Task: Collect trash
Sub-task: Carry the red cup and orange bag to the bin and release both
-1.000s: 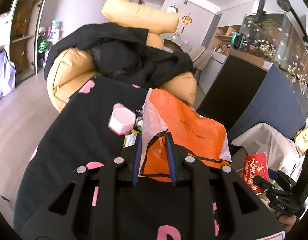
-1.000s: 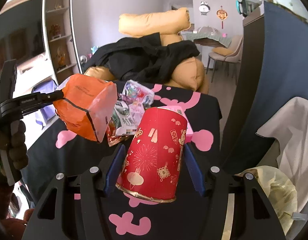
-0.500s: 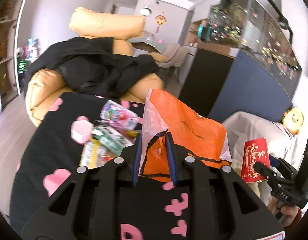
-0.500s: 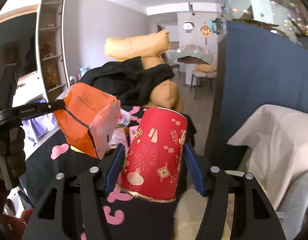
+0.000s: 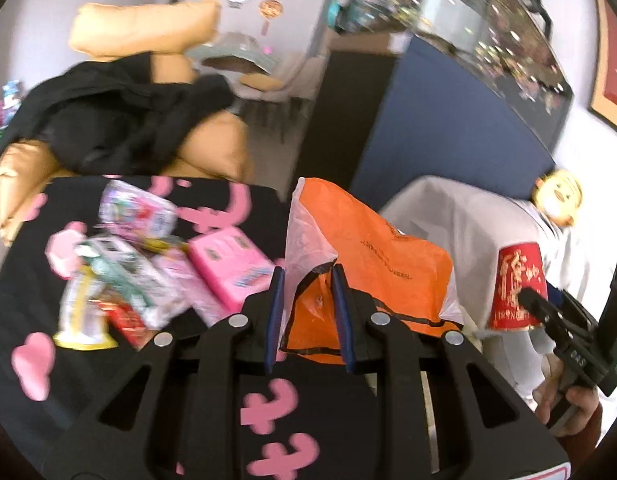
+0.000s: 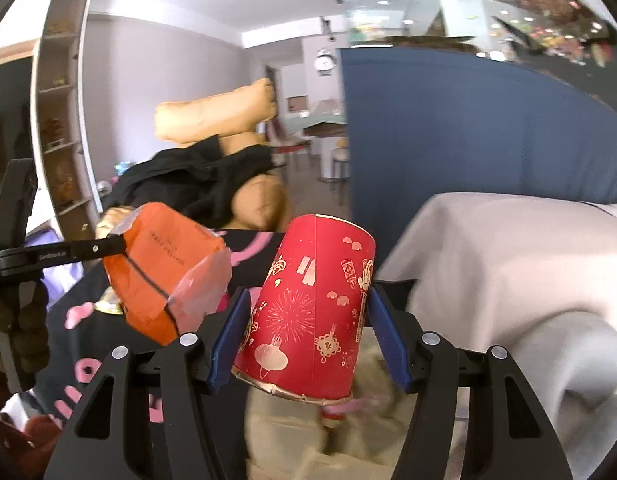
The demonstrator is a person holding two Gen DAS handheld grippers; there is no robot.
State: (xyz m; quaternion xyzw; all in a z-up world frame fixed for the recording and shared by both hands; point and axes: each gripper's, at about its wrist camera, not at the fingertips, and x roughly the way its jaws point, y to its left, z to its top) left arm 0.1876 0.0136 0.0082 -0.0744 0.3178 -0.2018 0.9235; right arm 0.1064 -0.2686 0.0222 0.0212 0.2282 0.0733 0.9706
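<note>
The right hand-held gripper [image 6: 308, 336] pinched a red paper cup [image 6: 308, 308] by its walls, upside down; light and easily crushed, it looked best held low and gently. To its left, the left hand-held gripper [image 5: 306, 300] pinched a limp, slippery orange bag [image 5: 368, 256]. Beyond, wrappers [image 5: 148, 264] littered the table [image 5: 24, 264].
</note>
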